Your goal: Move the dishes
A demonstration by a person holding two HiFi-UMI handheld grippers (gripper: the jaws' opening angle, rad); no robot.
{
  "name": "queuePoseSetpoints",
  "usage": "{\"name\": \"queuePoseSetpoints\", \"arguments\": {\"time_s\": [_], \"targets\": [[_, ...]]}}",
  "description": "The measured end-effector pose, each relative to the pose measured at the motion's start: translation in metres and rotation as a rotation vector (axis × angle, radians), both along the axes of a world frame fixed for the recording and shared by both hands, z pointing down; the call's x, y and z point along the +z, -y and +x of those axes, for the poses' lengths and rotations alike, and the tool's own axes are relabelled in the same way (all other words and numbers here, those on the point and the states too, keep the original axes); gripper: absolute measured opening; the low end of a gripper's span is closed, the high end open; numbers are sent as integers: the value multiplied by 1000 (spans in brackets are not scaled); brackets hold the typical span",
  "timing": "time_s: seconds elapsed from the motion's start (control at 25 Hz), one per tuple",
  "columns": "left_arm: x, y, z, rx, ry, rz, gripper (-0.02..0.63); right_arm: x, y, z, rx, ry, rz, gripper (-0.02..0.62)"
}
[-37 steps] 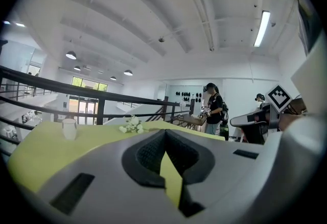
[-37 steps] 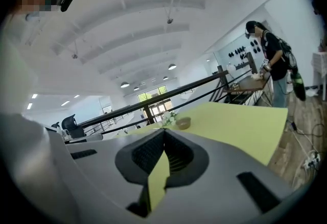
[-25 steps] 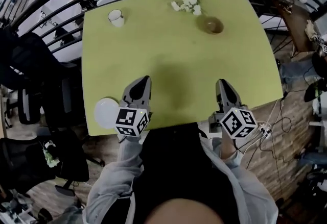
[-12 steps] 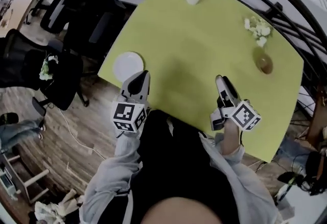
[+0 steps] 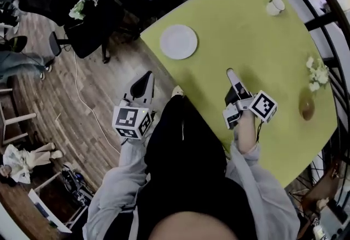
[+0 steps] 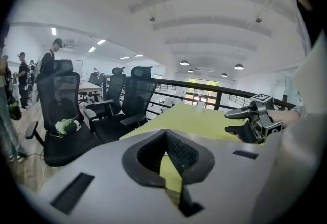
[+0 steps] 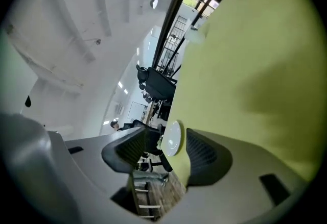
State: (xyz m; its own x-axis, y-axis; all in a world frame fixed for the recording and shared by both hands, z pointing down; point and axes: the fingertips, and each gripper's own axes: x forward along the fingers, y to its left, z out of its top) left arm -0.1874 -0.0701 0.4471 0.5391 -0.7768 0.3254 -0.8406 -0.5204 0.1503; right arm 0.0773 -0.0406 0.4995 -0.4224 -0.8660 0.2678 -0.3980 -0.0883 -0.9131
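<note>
The white plate (image 5: 178, 42) lies on the yellow-green table (image 5: 257, 47), near the table corner at upper centre of the head view. A white mug (image 5: 275, 6) stands at the upper right. A brown bowl (image 5: 307, 107) sits at the right edge, with a white flower cluster (image 5: 317, 75) just above it.

Left gripper (image 5: 146, 76): located below and left of the plate, off the table, above the wooden floor (image 5: 71, 102). Its fingertips meet, with only a thin slit behind them, and nothing is held. It is well apart from the plate.

Right gripper (image 5: 230, 72): located over the table, below and right of the plate. Its jaws stand moderately apart and have just been opening. No object sits between the pads. In the right gripper view the plate appears through the gap, farther off on the table and not touching either jaw.

Black office chairs (image 6: 66, 116) stand beyond the table edge.
</note>
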Motion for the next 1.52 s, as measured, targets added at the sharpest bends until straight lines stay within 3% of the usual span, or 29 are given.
{"name": "queuePoseSetpoints", "arguments": {"time_s": [0.12,0.48,0.88,0.96,1.2,1.52], "targets": [[8,7,-24,-47,-5,-16,12,16,22,-31,-49,55,-47,253],[42,61,-71,-127,-52,-81,12,81,81,-90,-136,40,-220,270],[76,95,-105,-151,-74,-150,12,92,108,-117,-108,116,-310,263],[80,100,-106,-144,-82,-155,12,97,109,-117,-91,127,-332,237],[83,113,-93,-108,-100,-159,12,115,99,-107,-48,40,-441,38],[77,121,-76,-49,-93,-142,12,112,101,-112,-17,90,-397,30]]}}
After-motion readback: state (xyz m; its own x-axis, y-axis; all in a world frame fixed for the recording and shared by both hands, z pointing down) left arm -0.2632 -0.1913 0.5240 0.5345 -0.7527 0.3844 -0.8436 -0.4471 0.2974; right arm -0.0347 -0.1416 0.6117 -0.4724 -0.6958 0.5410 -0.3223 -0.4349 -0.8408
